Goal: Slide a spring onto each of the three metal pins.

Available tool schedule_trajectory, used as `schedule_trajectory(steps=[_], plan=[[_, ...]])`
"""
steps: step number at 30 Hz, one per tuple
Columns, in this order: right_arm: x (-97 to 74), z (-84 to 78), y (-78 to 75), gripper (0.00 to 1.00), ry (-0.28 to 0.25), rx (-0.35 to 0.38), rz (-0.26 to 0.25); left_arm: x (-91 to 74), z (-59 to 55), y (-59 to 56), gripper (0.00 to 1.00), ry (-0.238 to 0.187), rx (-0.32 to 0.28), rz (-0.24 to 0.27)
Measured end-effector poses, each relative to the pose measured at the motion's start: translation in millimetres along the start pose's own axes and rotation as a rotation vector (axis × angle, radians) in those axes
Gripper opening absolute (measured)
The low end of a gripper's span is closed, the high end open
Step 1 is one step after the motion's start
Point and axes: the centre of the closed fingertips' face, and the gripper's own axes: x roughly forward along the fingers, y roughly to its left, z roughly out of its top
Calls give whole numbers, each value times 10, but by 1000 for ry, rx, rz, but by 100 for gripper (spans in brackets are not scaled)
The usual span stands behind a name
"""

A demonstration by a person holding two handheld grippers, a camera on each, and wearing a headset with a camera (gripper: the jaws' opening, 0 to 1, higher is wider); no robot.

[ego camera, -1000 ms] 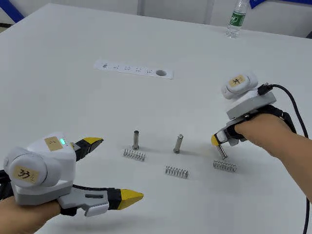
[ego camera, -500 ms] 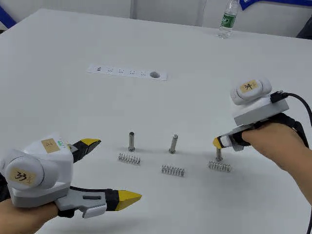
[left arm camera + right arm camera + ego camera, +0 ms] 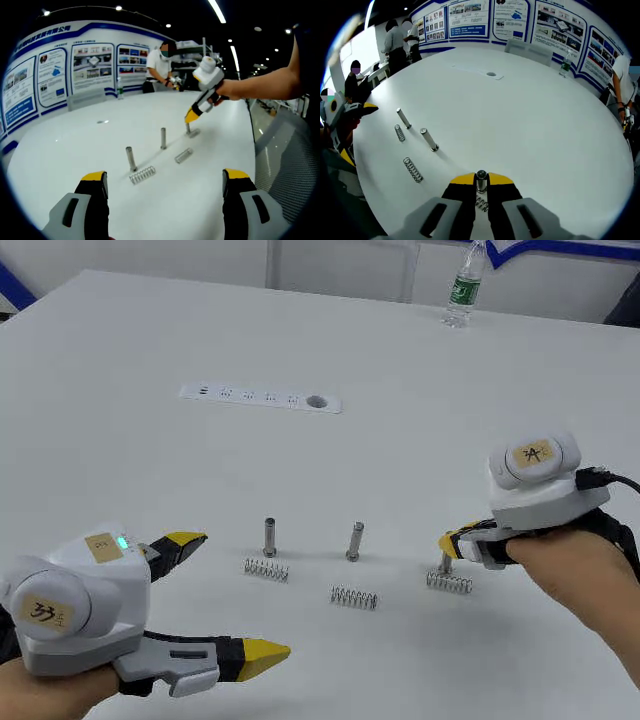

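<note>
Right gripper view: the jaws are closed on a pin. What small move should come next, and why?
Probably open the right gripper and draw it back off the pin. The pin stands on the table, the jaws grip it near its top, blocking the way on, and the nearest spring lies loose beside its base. The left gripper is open and far off.

A tan sticker (image 3: 45, 612) on the round rear cap of the left tool (image 3: 235, 592) bears a handwritten "33". A smaller tan tag (image 3: 103, 547) on top of that tool carries marks too faint to read. The tan label (image 3: 533, 453) on the right tool (image 3: 447, 540) shows a handwritten mark that cannot be made out. Far beyond the right tool, a bottle (image 3: 461, 285) has an illegible green wrapper. The wall boards (image 3: 95, 62) ahead of the left tool carry print too small to read.
</note>
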Motion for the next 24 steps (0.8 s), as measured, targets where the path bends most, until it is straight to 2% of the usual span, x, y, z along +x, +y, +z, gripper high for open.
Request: schedule_trajectory(steps=[5,8,9,14,24], plan=[[46,41,4,8,-38,-7,8,-8,-1,8,97,0,-1,4],[60,91,3,9,-81,-18,8,-8,3,8,96,-2,-2,6],[68,57,12,9,-64,-4,14,-10,2,9,96,-2,-3,6],[36,48,43,9,-92,-46,16,-13,-10,13,96,0,-5,8],[-3,-14,42,9,-89,-41,17,3,-5,-5,96,-1,0,1]])
